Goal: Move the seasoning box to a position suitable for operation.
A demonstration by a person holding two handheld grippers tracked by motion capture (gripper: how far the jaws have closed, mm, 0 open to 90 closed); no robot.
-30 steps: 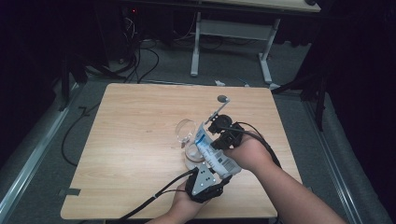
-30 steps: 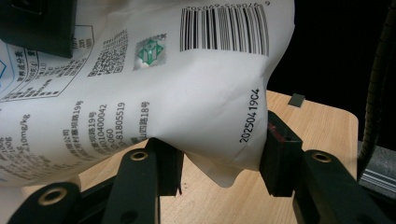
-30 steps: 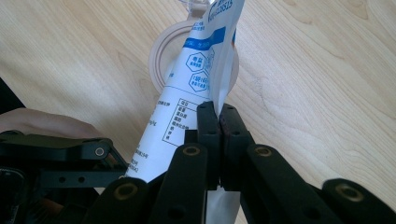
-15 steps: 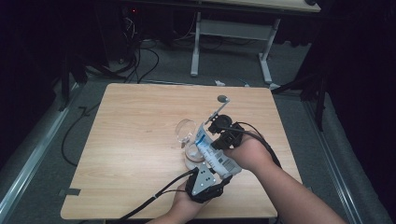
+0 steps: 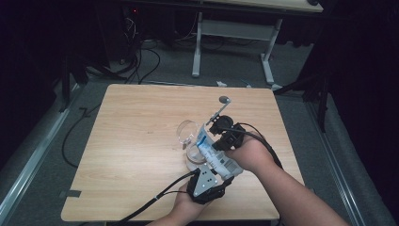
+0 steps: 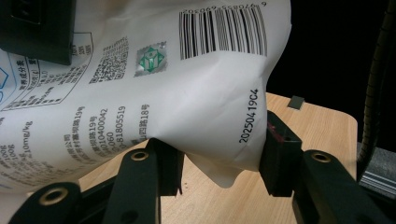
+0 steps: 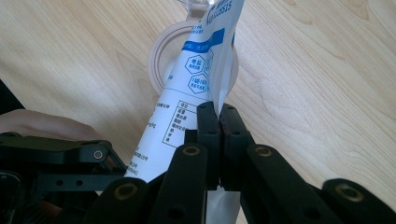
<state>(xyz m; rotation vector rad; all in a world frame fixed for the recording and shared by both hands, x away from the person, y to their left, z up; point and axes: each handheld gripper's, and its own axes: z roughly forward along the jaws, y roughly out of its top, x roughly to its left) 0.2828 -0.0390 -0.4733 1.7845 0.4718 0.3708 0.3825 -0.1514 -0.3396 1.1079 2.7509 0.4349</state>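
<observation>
Fingers of both the left gripper and right gripper clamp a white printed pouch, tilted above a glass jar on the worktop.

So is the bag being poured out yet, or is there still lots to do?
Picking up looks done: the left hand-held gripper clamps the bag at its bottom and the right hand-held gripper pinches its edge. In hand: tilting it over the round container. Left: the pouring; I can't see anything coming out.

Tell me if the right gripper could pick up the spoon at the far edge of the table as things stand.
Probably not yet: the right gripper is shut on the white bag's edge, so it would have to let go first. The table around the spoon looks free.
</observation>
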